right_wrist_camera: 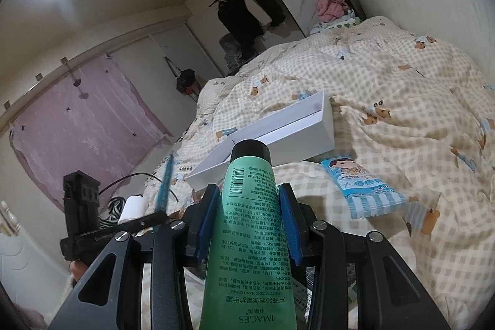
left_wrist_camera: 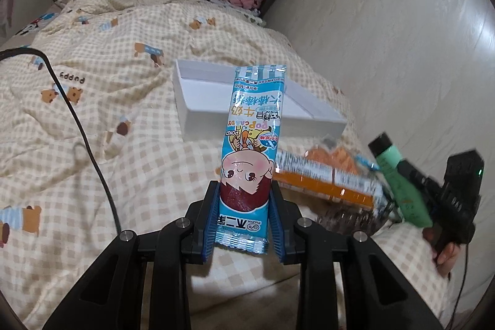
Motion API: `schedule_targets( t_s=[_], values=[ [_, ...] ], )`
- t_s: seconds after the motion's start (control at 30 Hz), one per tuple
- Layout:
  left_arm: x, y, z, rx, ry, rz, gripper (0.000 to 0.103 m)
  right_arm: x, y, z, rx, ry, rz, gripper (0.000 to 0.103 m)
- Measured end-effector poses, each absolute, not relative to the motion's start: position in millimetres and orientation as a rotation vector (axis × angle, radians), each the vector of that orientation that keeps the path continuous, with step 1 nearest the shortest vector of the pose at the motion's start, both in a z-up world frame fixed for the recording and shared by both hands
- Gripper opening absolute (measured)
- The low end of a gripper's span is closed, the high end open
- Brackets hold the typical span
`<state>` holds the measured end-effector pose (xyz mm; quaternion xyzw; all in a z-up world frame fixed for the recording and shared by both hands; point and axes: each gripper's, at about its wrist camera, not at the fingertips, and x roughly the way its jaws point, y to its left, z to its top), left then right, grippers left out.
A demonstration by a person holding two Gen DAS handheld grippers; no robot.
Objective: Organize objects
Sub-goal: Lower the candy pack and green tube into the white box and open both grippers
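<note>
With the left gripper [left_wrist_camera: 244, 225] clamped on the candy packet [left_wrist_camera: 252, 141] and the right gripper [right_wrist_camera: 247, 221] on the green tube [right_wrist_camera: 250, 225], both above the bed [left_wrist_camera: 108, 119], each should probably be lowered flat into the white box [left_wrist_camera: 213, 110] beyond.

My left jaws pinch the blue candy packet [left_wrist_camera: 247, 163] upright at frame centre. My right jaws pinch the green hand-cream tube [right_wrist_camera: 252, 225], black cap up. The white box [left_wrist_camera: 216, 101] lies open behind.
</note>
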<state>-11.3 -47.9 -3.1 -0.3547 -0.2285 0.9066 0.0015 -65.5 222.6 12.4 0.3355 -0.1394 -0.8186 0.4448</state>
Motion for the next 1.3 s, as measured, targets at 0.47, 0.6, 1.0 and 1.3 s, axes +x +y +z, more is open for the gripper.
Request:
schedule_targets(
  t_s=[0.47,0.6,1.0,1.3],
  values=[
    [-138.2,-58.4,72.8,-0.920,-0.642,3.050,0.033,-186.6,124.3,54.7,0.759,-0.245,-2.132,0.041],
    [-168.6,-64.0,42.0,-1.040,-0.741,3.051,0.033,-202.4,89.4,31.6,0.794,-0.037,-2.258,0.041],
    [-186.3,-80.0,-29.1,-1.364,-0.727,3.002,0.032,-216.4,56.6,0.6,0.936,0.185,-2.296,0.041],
    [-190.3,-71.8,-29.4,-1.391,-0.657,2.999,0.033,-236.4,48.6,-26.0,1.113,0.375,-2.305,0.041]
  ],
)
